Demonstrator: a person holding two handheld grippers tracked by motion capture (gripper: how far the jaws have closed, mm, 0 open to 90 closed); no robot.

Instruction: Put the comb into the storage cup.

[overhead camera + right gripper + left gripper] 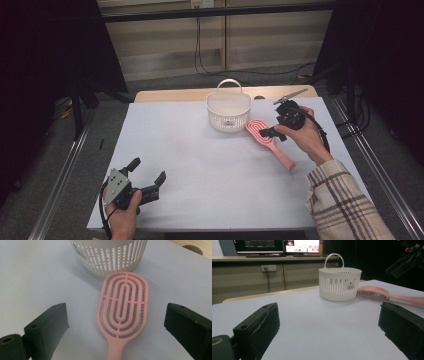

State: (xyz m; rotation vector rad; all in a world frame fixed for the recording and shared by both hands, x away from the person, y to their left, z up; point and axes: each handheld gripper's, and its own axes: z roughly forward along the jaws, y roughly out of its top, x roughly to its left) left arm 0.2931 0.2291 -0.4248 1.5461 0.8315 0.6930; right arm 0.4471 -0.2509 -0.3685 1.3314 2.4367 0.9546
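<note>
Hovering over the pink hairbrush [269, 143], your right claw [270, 133] is spread wide and has hold of nothing; in the right gripper view its two black jaws stand well apart on either side of the brush head [123, 305], with bare surface showing between each jaw and the pink plastic. The brush lies flat on the white surface [200, 165], bristles down and slotted back up, its oval head just beside the base of the white basket [228, 111] and its handle [283, 159] running away from the basket toward your side and the right edge. Whether the head actually touches the basket wall you cannot tell from these views; it sits very close. The basket stands upright near the far edge of the surface, its thin carry handle [229, 83] raised, and the left gripper view shows a small label [349, 286] on its slatted side. Your left claw [148, 177] sits low at the near left corner of the surface, well apart from both brush and basket. It too is open wide and holds nothing, its jaws framing an empty stretch of the sheet in the left gripper view, with the basket [339, 283] and brush [374, 293] seen farther off beyond them. A plaid sleeve [342, 200] covers your right forearm.
</note>
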